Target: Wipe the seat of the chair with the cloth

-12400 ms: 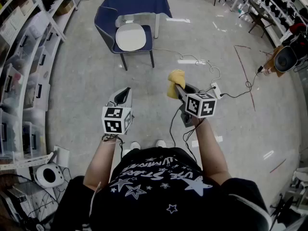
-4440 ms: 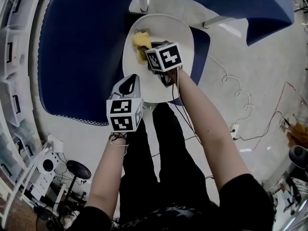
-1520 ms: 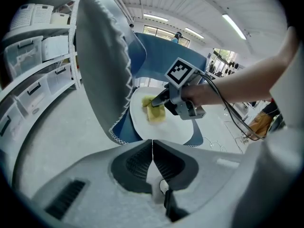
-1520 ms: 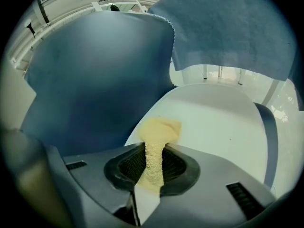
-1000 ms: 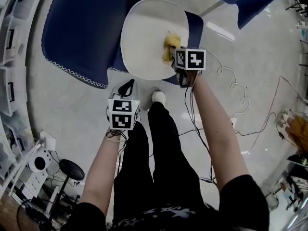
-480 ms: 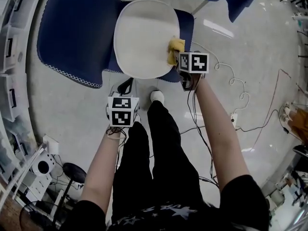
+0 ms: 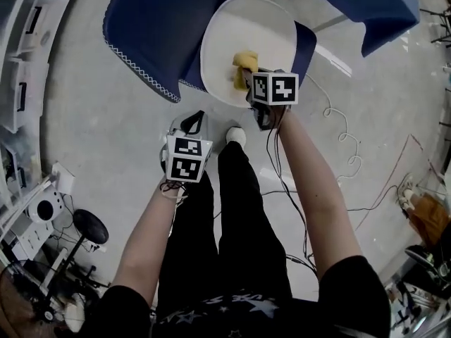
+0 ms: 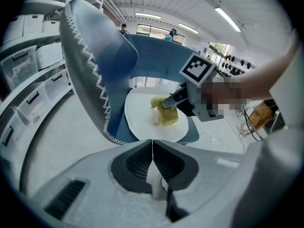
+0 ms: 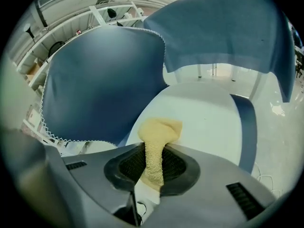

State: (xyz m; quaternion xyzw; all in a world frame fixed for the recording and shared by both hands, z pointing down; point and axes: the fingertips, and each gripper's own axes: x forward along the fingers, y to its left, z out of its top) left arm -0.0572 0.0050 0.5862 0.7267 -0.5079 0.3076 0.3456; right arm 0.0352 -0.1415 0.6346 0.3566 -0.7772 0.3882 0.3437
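Right gripper (image 9: 153, 161): one, jaws clamped on a bunched neck of the yellow cloth (image 9: 159, 128). Cloth: one, its free wad lying on the white seat (image 7: 271, 30), toward the front rim. Seat: one, on the blue chair (image 7: 148, 20), also one. Left gripper (image 8: 152, 161): one, jaws pressed together on nothing, held off the chair above the floor by my leg. Marker cubes: two, one per gripper. Risks, as I judged them: I held only a narrow pinch of fabric, so drag across the seat could have pulled the cloth out of my jaws. The wad sat close to the rim, so a stroke toward me could have carried it off the edge. So small a wad could have left unwiped strips. Floor cable (image 7: 338, 115): one seen, near my feet, where it could have caught a step.
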